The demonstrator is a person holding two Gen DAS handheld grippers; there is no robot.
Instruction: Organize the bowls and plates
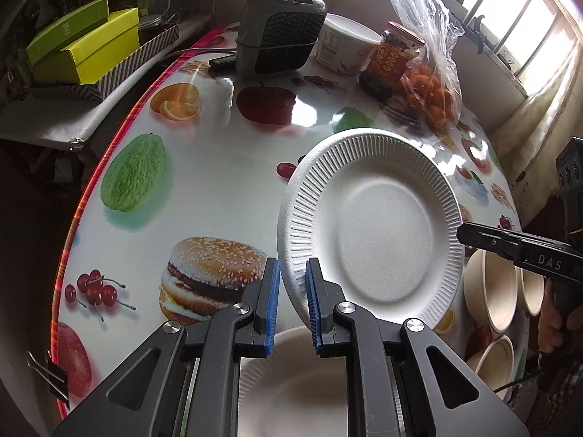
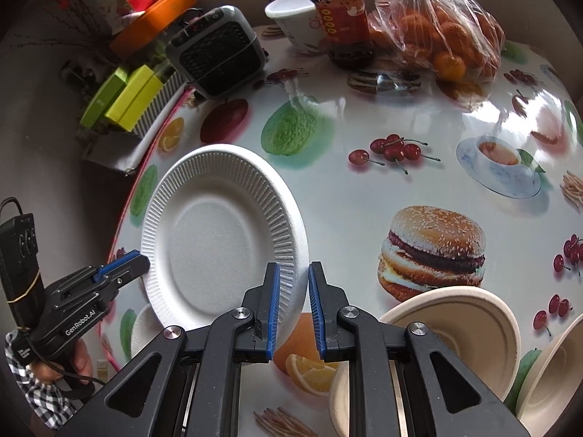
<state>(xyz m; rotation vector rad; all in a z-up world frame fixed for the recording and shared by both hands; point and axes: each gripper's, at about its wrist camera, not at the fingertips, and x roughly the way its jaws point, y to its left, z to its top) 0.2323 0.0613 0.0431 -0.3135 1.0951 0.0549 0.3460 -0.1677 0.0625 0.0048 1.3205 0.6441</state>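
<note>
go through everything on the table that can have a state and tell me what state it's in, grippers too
Held plate: tilted, lifted, gripped at both edges.
Second plate: flat, under the left gripper.
Bowls: empty, tipped.
Jar: lidded, upright.
Bag: holds oranges.
Right gripper: shut on held plate.

White plate [image 1: 379,225] tilted, gripped by both grippers' fingers [image 1: 313,302]

Plate [image 1: 379,218]: lifted above the counter [image 1: 218,182], tilted, its rim between the fingers [image 1: 313,302] of the left gripper [image 1: 293,306] on one side and the right gripper [image 2: 294,306] on the opposite side.
Second plate [image 1: 291,382]: on the counter, under the left gripper.
Bowls [image 2: 466,331]: on the counter, right of the lifted plate, beside each other.
Heater [image 1: 280,29]: at the counter's far edge.
Cup [image 1: 346,43], jar [image 1: 393,58], fruit bag [image 1: 430,87]: in a row right of the heater.
Boxes [image 1: 83,43]: off the counter, to its left.
</note>
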